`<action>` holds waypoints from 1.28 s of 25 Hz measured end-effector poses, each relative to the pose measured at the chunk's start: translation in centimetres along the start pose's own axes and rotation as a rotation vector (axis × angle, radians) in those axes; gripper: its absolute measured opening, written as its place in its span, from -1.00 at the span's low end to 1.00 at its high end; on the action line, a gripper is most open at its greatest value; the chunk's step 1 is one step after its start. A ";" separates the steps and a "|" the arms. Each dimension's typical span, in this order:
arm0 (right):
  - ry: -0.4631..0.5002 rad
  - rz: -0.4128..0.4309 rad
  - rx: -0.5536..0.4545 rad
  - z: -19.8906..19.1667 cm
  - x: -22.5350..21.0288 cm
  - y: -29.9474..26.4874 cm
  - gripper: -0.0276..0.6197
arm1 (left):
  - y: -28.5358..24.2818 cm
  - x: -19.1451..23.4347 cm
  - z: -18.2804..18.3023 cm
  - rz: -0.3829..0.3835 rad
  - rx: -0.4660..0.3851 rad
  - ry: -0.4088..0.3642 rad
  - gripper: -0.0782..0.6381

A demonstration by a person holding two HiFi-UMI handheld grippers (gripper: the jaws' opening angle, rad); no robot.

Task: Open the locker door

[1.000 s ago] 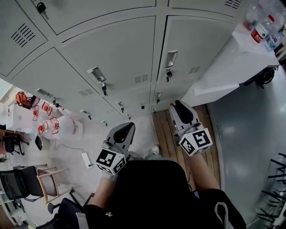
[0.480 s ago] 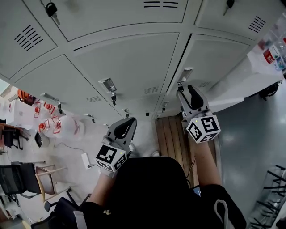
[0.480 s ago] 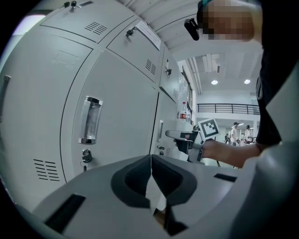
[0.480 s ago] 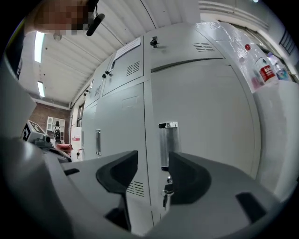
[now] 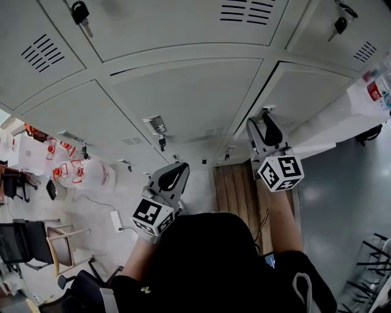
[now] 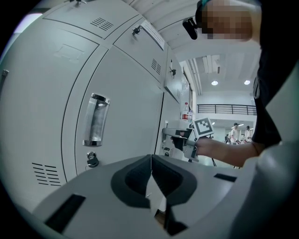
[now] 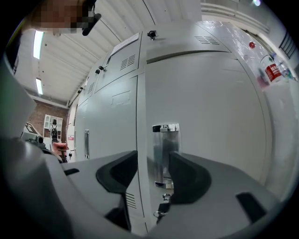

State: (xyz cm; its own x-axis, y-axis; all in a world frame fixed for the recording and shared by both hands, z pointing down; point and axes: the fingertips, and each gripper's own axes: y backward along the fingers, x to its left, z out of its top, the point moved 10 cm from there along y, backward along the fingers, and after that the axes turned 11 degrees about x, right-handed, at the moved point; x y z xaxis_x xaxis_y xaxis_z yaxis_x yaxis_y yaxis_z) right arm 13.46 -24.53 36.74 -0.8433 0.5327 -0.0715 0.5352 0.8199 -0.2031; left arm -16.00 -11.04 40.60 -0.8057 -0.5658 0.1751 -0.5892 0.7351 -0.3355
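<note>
The grey locker door (image 5: 305,92) on the right has a metal recessed handle (image 5: 267,109) at its left edge, with a key (image 7: 163,207) hanging in the lock below it. My right gripper (image 5: 263,119) is level in front of this handle. Its jaws have just been opening and now stand wide. In the right gripper view the handle (image 7: 164,154) shows in the gap just beyond my right gripper (image 7: 153,163), and nothing is pressed by the pads. My left gripper (image 5: 177,170) hangs lower left, shut and empty (image 6: 151,172), facing the neighbouring door's handle (image 6: 96,119).
More locker doors with keys (image 5: 79,12) fill the wall above and to the left. A white-covered table (image 5: 330,122) with bottles (image 5: 374,88) stands at the right. Wooden boards (image 5: 235,189) lie below the lockers. Chairs (image 5: 24,241) and a plastic bag (image 5: 91,174) are at the left.
My right gripper has moved up and forward to the locker handle and its jaws have spread apart. The left gripper drifted slightly forward and stayed shut.
</note>
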 end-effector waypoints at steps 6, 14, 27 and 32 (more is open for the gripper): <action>0.002 -0.004 0.003 0.2 0.4 -0.8 -0.29 | 0.4 0.3 -0.6 0.021 0.010 0.016 -0.72; 0.005 -0.062 0.016 0.3 0.2 -0.9 -0.51 | 1.4 0.7 -1.5 0.045 0.015 0.041 -0.72; -0.007 -0.134 0.029 -0.8 1.6 4.1 -0.55 | 0.9 -0.3 -1.7 -0.071 0.024 0.018 -0.72; -0.020 -0.150 0.027 -1.4 1.7 6.9 -0.52 | 0.2 -1.4 -1.8 -0.136 0.032 -0.003 -0.72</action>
State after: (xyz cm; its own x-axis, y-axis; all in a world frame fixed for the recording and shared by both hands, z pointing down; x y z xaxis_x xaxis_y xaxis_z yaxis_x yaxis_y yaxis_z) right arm 15.78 -17.64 36.54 -0.9147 0.3999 -0.0575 0.4015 0.8840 -0.2394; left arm -15.10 -9.47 41.94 -0.7184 -0.6605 0.2183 -0.6906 0.6395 -0.3379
